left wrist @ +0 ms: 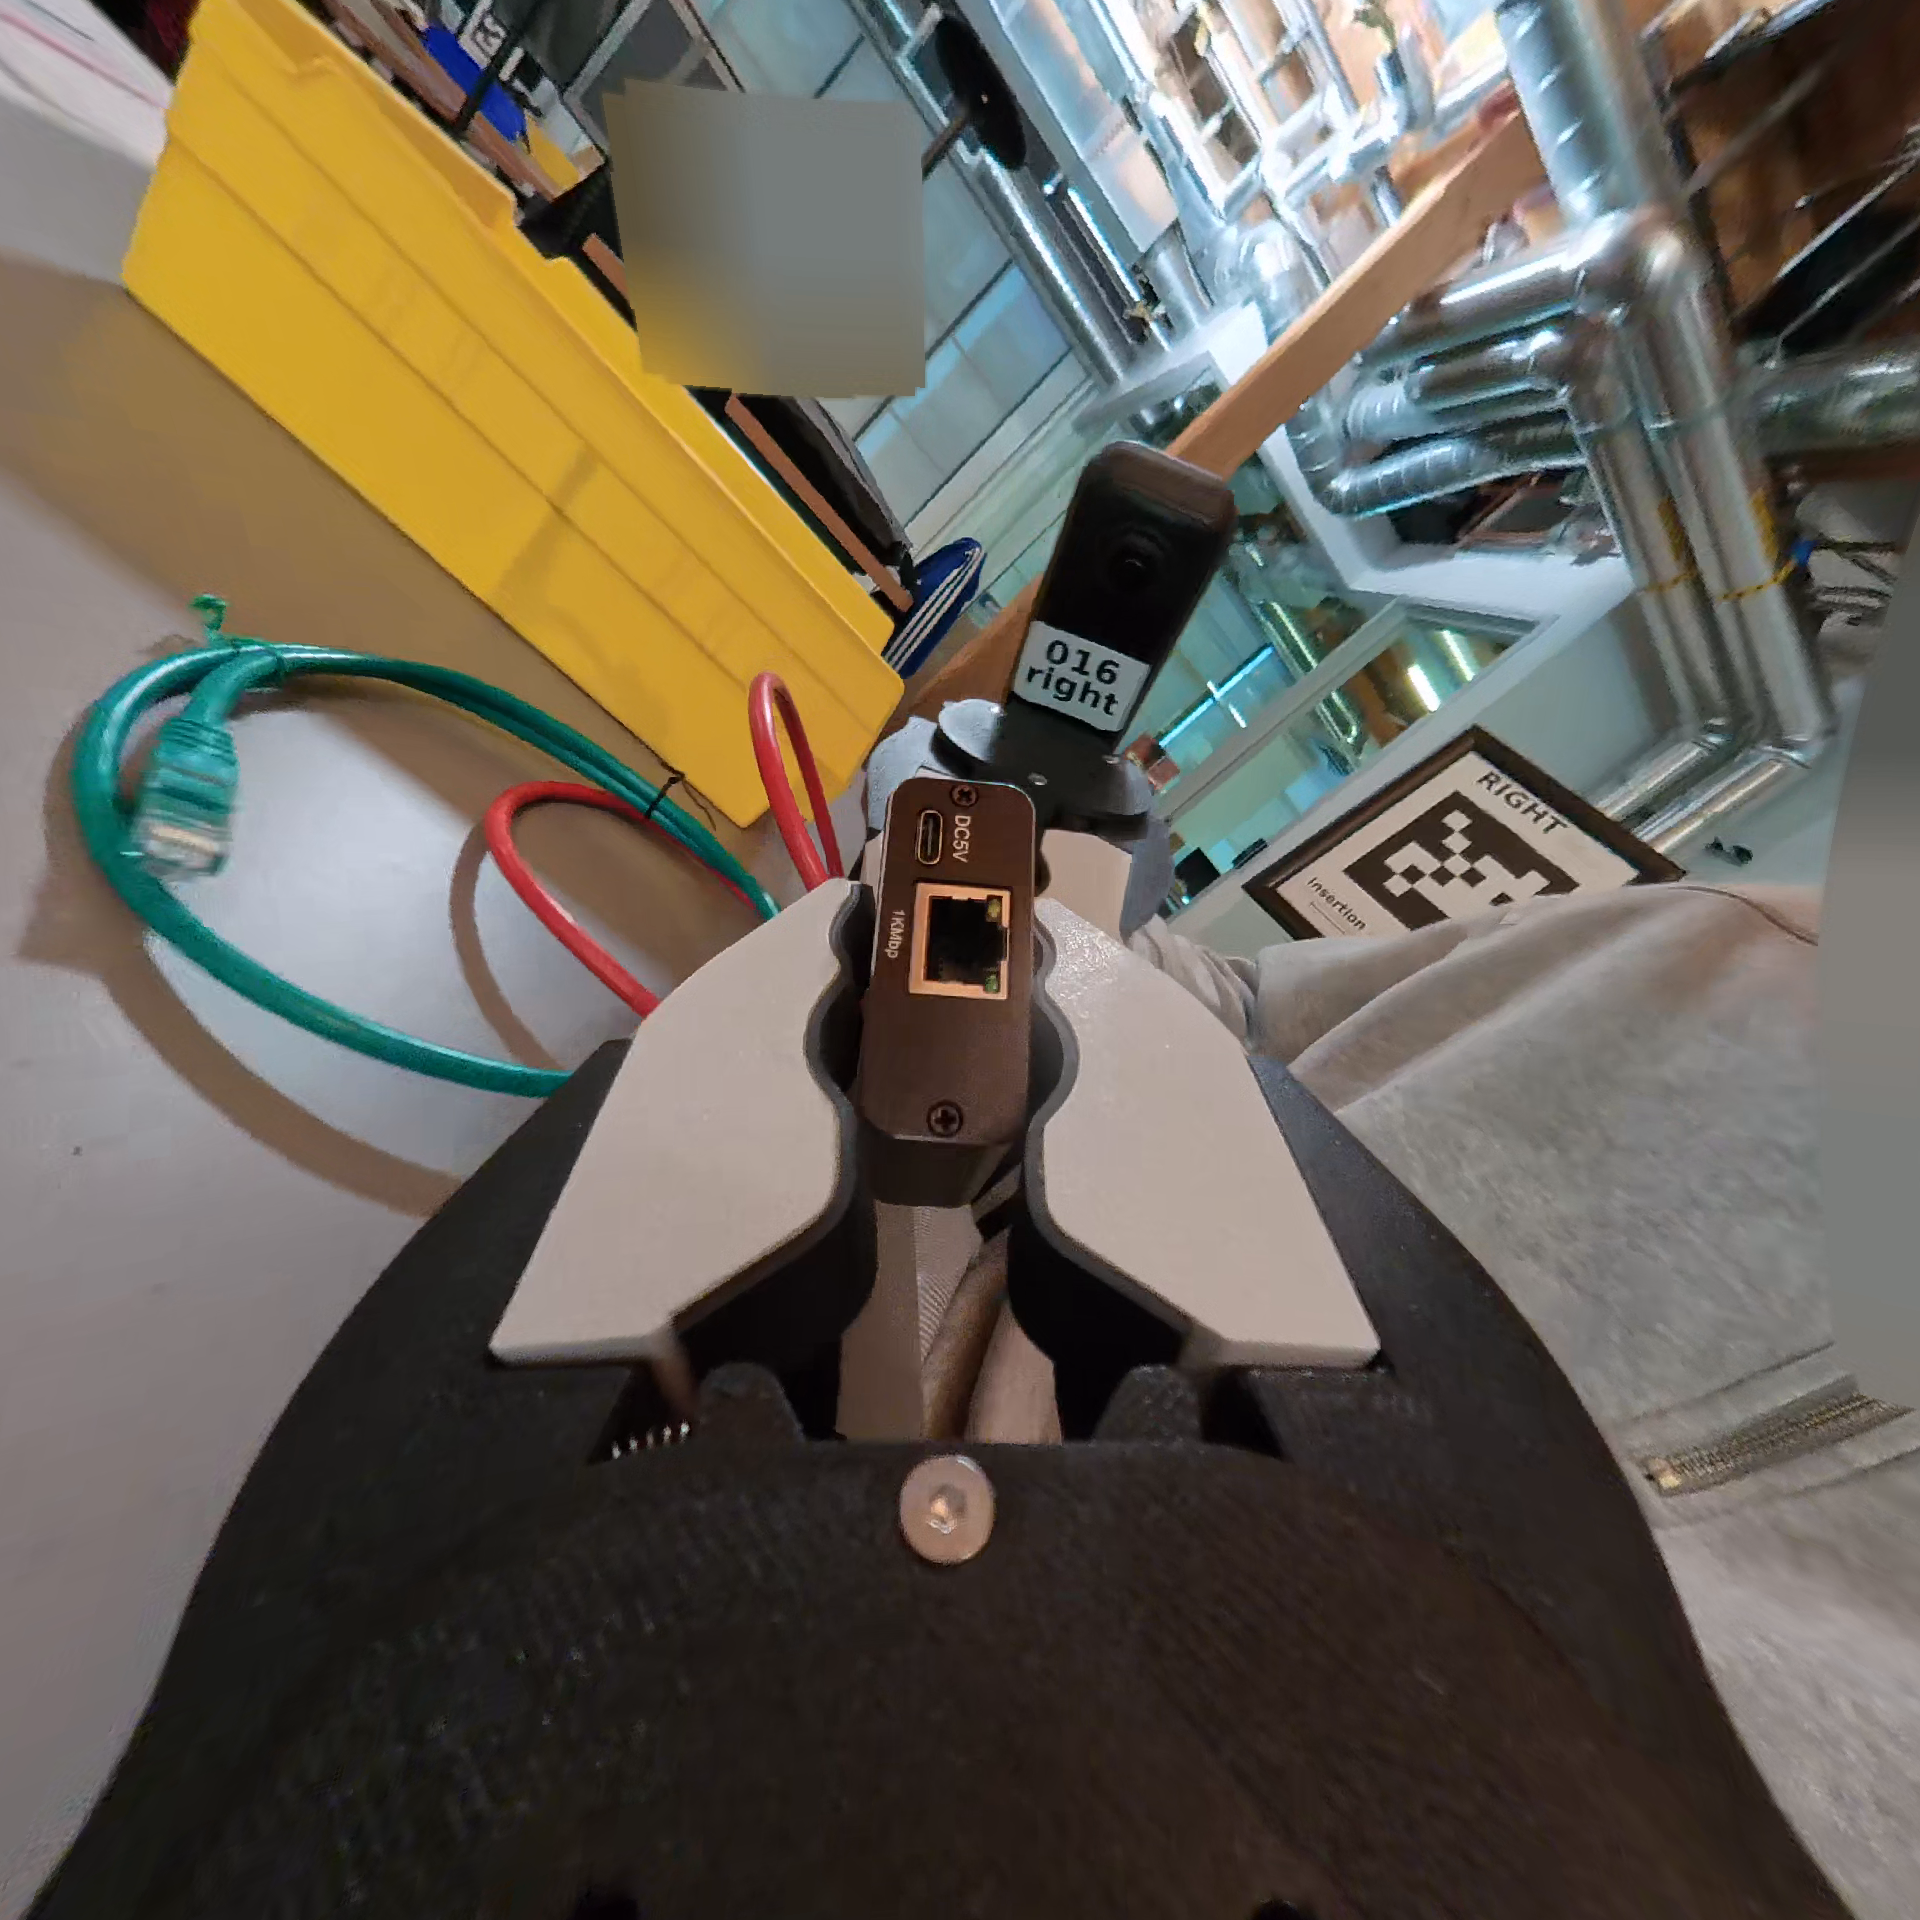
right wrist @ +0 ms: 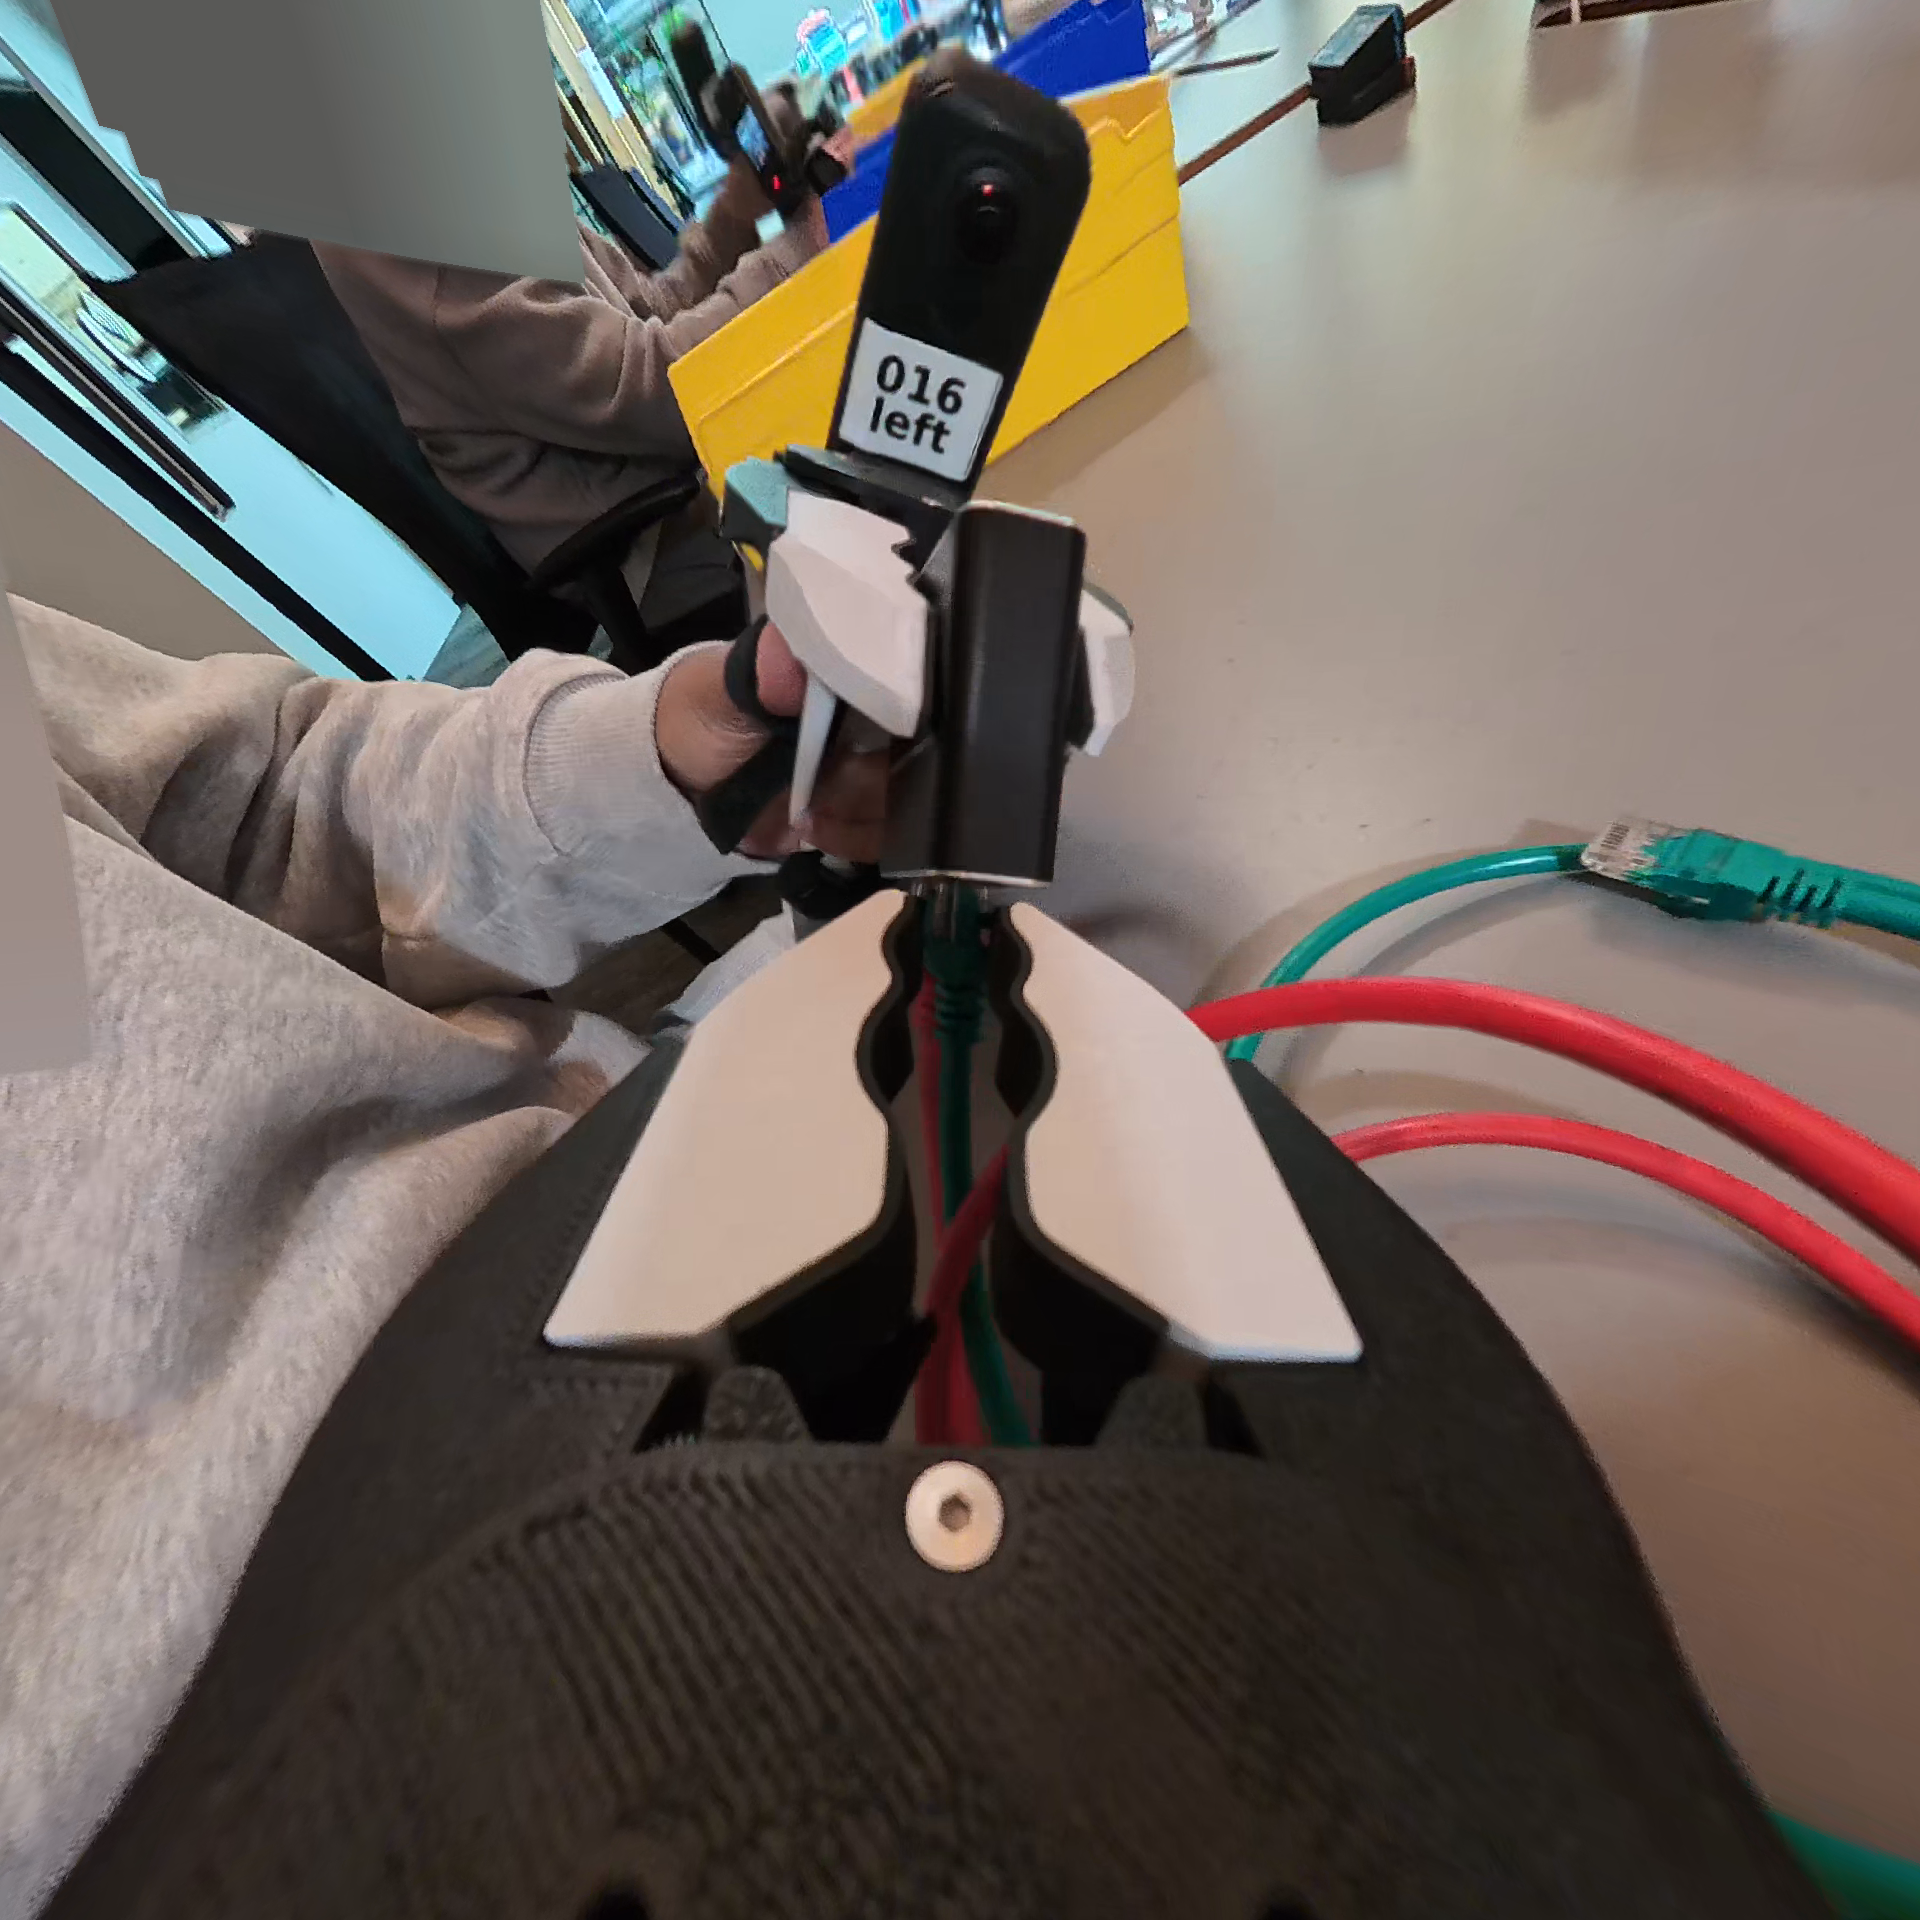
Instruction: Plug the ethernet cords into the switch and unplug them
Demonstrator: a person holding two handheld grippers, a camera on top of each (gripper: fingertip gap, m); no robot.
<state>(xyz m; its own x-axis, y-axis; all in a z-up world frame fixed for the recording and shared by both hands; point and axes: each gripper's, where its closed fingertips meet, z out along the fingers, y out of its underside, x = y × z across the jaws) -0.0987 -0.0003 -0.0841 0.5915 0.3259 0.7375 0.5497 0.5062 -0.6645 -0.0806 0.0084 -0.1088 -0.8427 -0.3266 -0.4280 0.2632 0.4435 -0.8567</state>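
My left gripper (left wrist: 945, 904) is shut on the black switch (left wrist: 951, 1039) and holds it up off the table. The switch's end face, with one empty ethernet port, faces the left wrist camera. In the right wrist view the switch (right wrist: 1003, 707) stands upright just ahead. My right gripper (right wrist: 956, 920) is shut on the green cord's plug (right wrist: 956, 987), which sits in the switch's near end. A red cord (right wrist: 1558, 1049) also runs between the fingers. The green cord's other plug (right wrist: 1642, 847) lies loose on the table; it also shows in the left wrist view (left wrist: 187, 790).
A yellow bin (left wrist: 468, 364) stands on the beige table (right wrist: 1558, 520) behind the cords. Green (left wrist: 312, 997) and red (left wrist: 540, 894) cord loops lie on the table. A framed marker board (left wrist: 1455, 852) is behind. A grey sleeve (right wrist: 416, 790) is at left. A small black device (right wrist: 1361, 57) sits far back.
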